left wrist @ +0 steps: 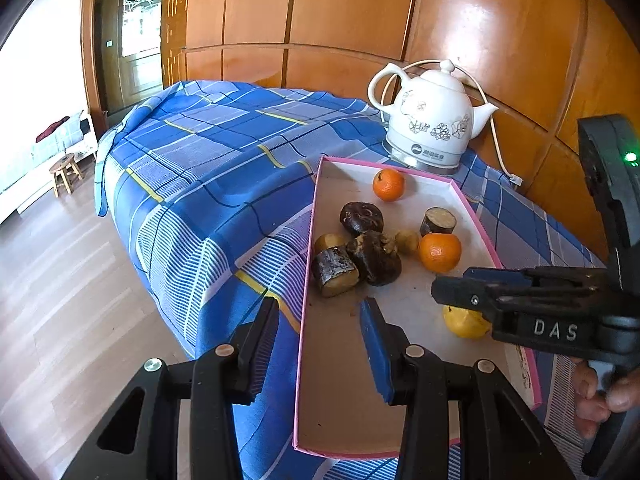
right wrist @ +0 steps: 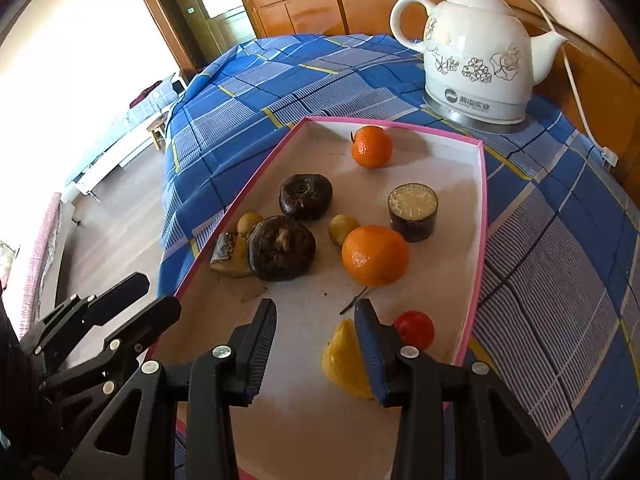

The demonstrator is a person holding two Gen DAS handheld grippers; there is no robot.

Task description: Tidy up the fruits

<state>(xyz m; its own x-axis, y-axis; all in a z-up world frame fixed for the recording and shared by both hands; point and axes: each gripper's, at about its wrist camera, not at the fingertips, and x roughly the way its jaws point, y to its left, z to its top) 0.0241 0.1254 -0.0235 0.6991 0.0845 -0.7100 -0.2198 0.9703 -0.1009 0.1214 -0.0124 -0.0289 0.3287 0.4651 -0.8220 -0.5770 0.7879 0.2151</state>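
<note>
Your fruits are mostly gathered in the pink-edged box [right wrist: 482, 200] on the table [right wrist: 540, 240]: oranges [right wrist: 375, 255], dark pieces, a small red one. Your right gripper [right wrist: 316, 346] hangs with fingers apart, empty, beside the yellow fruit [right wrist: 344, 360]. The left gripper [left wrist: 320, 346] straddles the box's edge, not clamping. Sorting looks unfinished.

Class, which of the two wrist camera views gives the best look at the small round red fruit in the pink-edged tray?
The right wrist view. There the small round red fruit sits just beyond the right gripper's right finger, near the pink-edged tray's wall. The left wrist view shows none of it: the right gripper covers that corner.
</note>
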